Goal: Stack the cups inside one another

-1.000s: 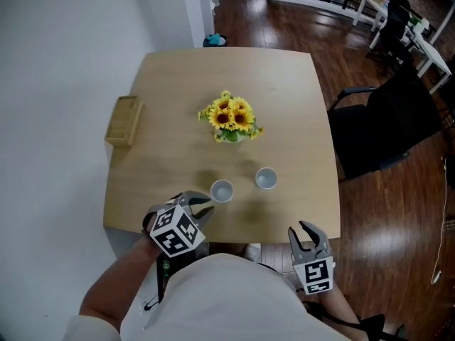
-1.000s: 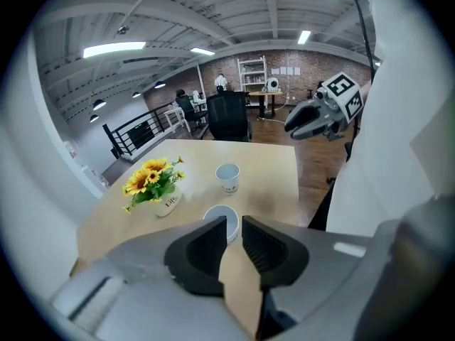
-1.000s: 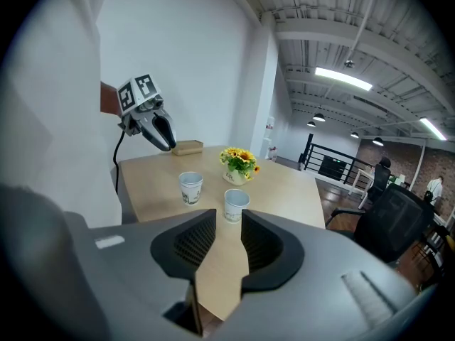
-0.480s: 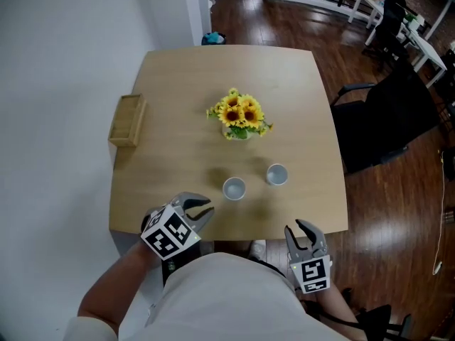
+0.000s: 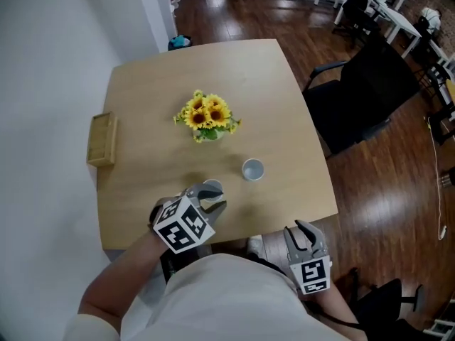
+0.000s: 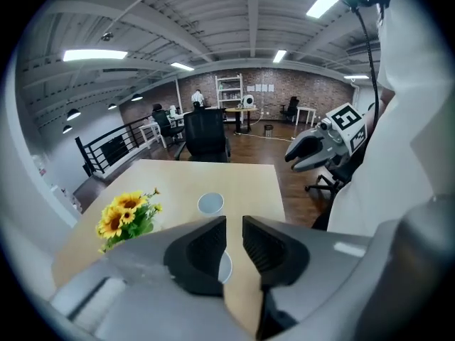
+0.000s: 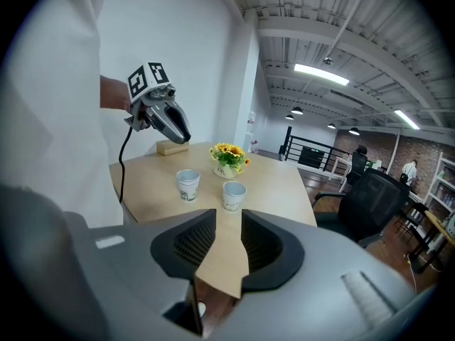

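Brought the left tool (image 5: 212,203) forward from the near edge of the pale wooden bench (image 5: 142,98) within the last second; now hovering just behind and above the nearer small grey metal cup (image 5: 212,187), apparently not touching it. Holding the jaws only narrowly parted, gripping nothing. Leaves the second grey metal cup (image 5: 252,169) standing to that tool's right and slightly beyond, apart from the first, short of the pot of yellow sunflowers (image 5: 206,116). Keeps the right tool (image 5: 306,234) low off the bench edge, likewise slightly parted and empty. Reads as the approach to a first pick-up; no stacking yet, and probably calls for wider jaws.
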Motion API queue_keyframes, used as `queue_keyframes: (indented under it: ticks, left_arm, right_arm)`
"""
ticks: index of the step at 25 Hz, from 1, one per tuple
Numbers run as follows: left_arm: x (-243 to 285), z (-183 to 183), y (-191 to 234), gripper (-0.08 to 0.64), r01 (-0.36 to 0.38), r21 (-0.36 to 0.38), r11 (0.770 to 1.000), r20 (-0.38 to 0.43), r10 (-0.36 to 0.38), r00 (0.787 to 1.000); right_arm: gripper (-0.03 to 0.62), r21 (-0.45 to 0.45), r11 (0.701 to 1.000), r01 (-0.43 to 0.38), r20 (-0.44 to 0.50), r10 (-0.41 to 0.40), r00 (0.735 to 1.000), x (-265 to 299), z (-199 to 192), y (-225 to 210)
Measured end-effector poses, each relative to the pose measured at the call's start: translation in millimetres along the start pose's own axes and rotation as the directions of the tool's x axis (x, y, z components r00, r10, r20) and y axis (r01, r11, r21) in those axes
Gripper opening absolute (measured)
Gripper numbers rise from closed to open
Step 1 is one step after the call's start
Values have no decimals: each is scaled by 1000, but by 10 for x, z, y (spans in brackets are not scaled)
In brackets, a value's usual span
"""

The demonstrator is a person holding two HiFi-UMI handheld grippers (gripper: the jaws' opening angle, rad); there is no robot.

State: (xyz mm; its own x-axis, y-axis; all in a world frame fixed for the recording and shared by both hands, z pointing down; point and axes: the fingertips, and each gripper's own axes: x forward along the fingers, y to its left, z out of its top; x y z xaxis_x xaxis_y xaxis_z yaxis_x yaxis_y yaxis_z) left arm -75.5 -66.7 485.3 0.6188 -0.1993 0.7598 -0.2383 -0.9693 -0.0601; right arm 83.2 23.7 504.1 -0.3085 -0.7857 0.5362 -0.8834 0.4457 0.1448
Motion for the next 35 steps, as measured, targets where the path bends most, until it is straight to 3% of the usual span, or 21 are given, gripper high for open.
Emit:
queue_keyframes:
  ticks: [5,9,16,24,25,28,35]
  left_arm:
    - [543,296,4,87,27,89,996,-94,-19,995]
    - [1029,346,21,87,46,149,988,-206,-15,978]
    - [1719,151,190,95,62,192,979,-397,19,918]
    - [2113,-109,239,67,98,215,972,-533,32,845]
    - [2123,-117,252,31,93,219,971,-537,40,843]
    - [2100,-77,271,25,85,213,973,-526,41,850]
    - [1737,261,270,25,37,214,976,-430,60,901]
  right_arm:
    - [117,20,999,38,-12,-38,999,-151,-171,-313]
    - [118,57,997,56,-6,-56,998,-254,-316,-571]
    - [118,69,995,66,-31,-64,997,-387,-579,-990]
    - [117,61,996,63,-43,-60,997,-425,-733,-1319]
    - [117,66,996,62,-39,-59,997,-418,-733,-1343]
    - [117,67,996,56,-32,-54,998,-368,-735,-1386]
    - [117,51,999,16,16,-17,1000,-164,-575,-1333]
